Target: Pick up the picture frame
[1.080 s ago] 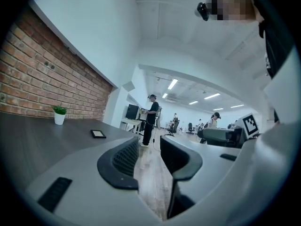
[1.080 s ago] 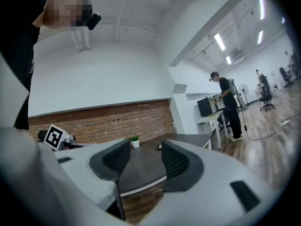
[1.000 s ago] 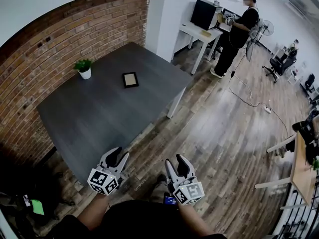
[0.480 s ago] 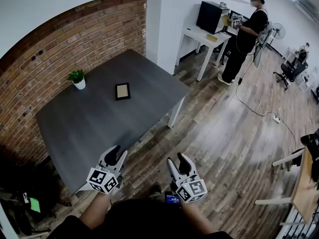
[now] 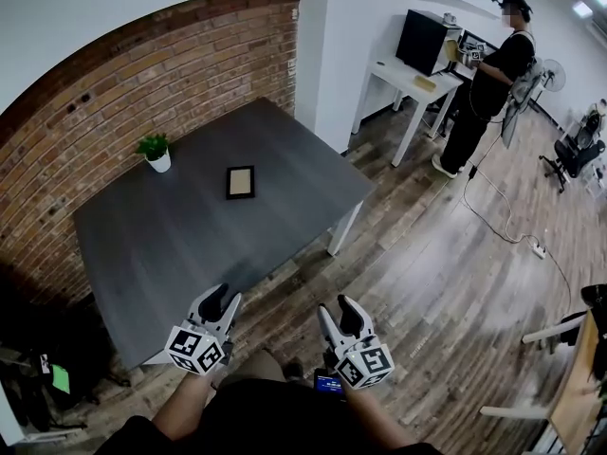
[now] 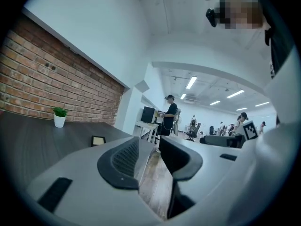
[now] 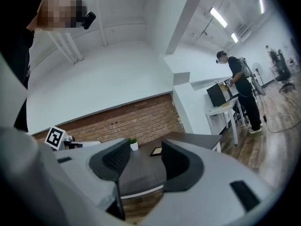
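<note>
The small green plant in a white pot (image 5: 156,150) has the dark-rimmed rectangular picture frame (image 5: 240,182) at its 4 o'clock, lying flat on the dark grey desk (image 5: 161,245). Over the last second the frame has slid lower in the head view, so the walk-up is probably under way. The left hand-held gripper (image 5: 224,301) and right hand-held gripper (image 5: 338,313) stay at 6 o'clock off the desk's near edge, jaws apart and empty, well short of the frame.

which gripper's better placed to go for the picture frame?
Left, probably. The left gripper sits by the table edge, closer to the picture frame; the right gripper hangs over the wood floor, farther off. Both are open, empty and well short.
</note>
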### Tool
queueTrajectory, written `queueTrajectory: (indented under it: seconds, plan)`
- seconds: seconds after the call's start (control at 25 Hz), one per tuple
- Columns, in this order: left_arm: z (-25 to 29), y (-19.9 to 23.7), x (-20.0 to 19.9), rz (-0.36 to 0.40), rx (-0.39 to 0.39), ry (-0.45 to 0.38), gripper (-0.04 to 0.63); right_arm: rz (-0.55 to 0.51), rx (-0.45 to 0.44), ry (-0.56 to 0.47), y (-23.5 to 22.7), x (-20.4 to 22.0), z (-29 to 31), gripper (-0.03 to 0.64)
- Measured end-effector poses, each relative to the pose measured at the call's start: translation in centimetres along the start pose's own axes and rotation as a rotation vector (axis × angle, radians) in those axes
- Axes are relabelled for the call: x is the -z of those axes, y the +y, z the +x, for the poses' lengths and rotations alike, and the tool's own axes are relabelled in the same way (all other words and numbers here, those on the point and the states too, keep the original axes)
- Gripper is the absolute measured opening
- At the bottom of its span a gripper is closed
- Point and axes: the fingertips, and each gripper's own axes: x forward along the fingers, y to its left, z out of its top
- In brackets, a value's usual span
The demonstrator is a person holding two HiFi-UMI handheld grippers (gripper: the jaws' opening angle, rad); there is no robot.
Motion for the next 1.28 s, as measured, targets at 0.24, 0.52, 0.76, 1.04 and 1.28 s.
queueTrajectory:
  seconds: [0.24,0.52,0.76,1.04,1.28]
  plan:
    - [1.9,3.9,-0.7,-0.027,-0.041,-0.022,0.137,0.0,-0.051,0.05,-0.4,0.6,4.9,0.211]
    - [7.2,9.8,-2.3,-0.033,-0.103,-0.028,0.137,-0.033,-0.093,0.101,-3.3,-0.1,12.6,0.212]
    - [12.5,16.5,-4.4,-0.054,-0.166,-0.022,0.137,-0.054,-0.171,0.129,-4.5,-1.7,23.0,0.21]
    - [16.7,23.3,-5.8,-0.102,-0.19,0.032,0.137,-0.082,-0.235,0.166,-4.3,-2.1,33.6,0.211]
    - [19.3,28.6,-5.1,-0.152,-0.189,0.139,0.138,-0.061,-0.268,0.203,-4.3,-1.3,40.5,0.21]
